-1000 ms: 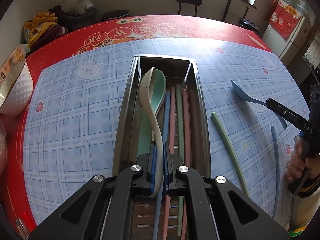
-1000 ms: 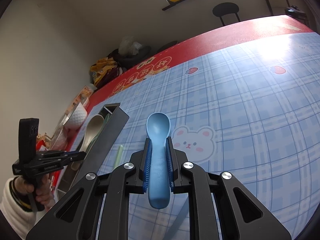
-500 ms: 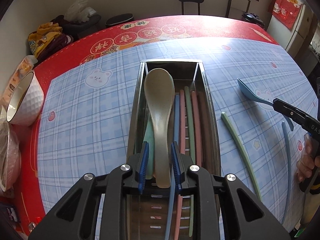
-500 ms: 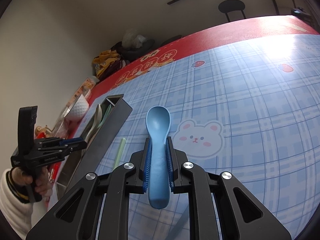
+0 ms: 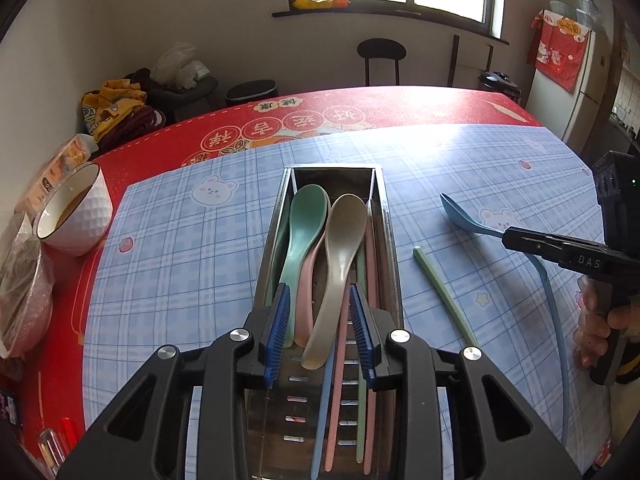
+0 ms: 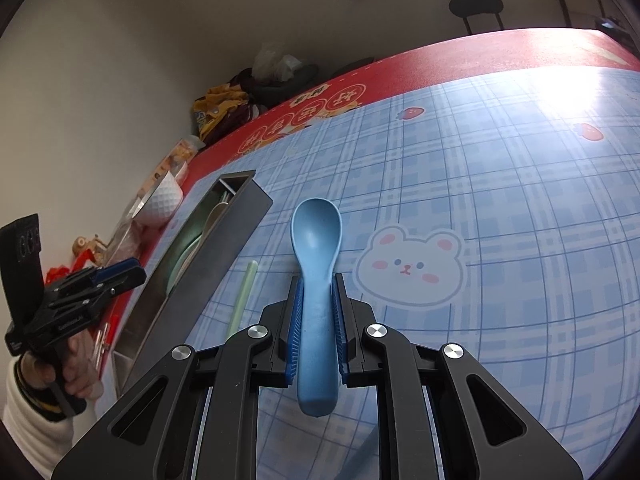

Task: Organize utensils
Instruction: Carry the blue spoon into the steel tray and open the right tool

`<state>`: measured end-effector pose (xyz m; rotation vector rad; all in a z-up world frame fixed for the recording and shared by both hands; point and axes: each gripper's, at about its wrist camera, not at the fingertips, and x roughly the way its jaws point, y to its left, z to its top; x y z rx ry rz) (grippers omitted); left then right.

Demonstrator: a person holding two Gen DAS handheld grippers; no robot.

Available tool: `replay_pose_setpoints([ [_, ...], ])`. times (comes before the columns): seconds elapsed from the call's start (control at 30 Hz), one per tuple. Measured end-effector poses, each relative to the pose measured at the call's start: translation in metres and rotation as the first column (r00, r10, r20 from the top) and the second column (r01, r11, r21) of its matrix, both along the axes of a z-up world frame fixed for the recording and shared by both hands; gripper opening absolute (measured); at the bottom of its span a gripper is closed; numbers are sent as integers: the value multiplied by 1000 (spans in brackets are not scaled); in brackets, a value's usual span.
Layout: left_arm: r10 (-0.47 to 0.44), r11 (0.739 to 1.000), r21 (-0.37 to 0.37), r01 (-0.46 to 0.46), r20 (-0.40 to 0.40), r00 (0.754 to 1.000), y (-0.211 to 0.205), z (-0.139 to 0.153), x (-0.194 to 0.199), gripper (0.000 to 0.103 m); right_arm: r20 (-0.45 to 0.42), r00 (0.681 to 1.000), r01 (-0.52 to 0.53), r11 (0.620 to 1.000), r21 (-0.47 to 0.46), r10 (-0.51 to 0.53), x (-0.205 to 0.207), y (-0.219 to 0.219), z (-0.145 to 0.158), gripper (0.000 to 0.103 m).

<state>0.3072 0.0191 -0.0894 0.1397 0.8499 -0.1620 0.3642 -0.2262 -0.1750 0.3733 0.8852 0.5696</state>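
Done so far: The metal tray [image 5: 384, 216] sits in the middle of the tabletop [image 5: 168, 264]. It already has three spoons in it, a green spoon [image 5: 302, 224], a pink spoon [image 5: 306, 280] and a beige spoon [image 5: 342, 248]. Long thin sticks in pink, green and blue lie next to them in the tray.

Left to do: A blue spoon [image 6: 316, 276], a green stick [image 5: 442, 292] and a blue stick [image 5: 554, 312] are not in the tray yet. I think the job is more than half done.

Left gripper [image 5: 320, 328]: Its jaws are opening. The beige spoon's handle is between them, but the blue pads [image 5: 280, 320] do not press on it. The spoon lies loose in the tray.

Right gripper [image 6: 317, 320]: Its jaws are squeezed tight on the handle of the blue spoon. It is on the right side of the tabletop, well apart from the tray.

How the blue spoon looks: It is smooth and plain blue, with a deep round bowl and a short thick handle. The bowl faces up and points away from the gripper. Its tip is low, close to the checked cloth [image 6: 480, 160]. I cannot tell if it touches.

The sticks outside: The green stick lies just beside the tray's right wall. The blue stick lies nearer the right edge and looks a bit bent.

Next, I think: The blue spoon should go into the tray with the other spoons.
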Motion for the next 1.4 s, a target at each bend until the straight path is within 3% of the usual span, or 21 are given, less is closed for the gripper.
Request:
replay_pose_setpoints([
  [0.17,17,997,-76,-15,28,999,9,-1,-17,31,-35,998,-45,997,-61,43,2,13,-4,15],
  [0.47,24,990,-137,-16,54,998,28,-1,-36,31,-72,994,-86,995,-51,82,7,14,-7,15],
  [0.73,11,987,-162,2,81,997,32,1,-46,31,-73,994,-100,965,-241,85,6,38,6,15],
  [0.87,5,983,-184,13,97,995,36,2,-52,31,-149,988,-47,998,-40,41,9,24,6,15],
  [0.97,10,981,-193,9,98,995,42,2,-54,31,-179,984,8,998,69,5,7,19,9,15],
  [1.4,62,976,-214,-35,120,991,75,4,-52,31,-194,980,59,994,92,-40,13,84,46,15],
])
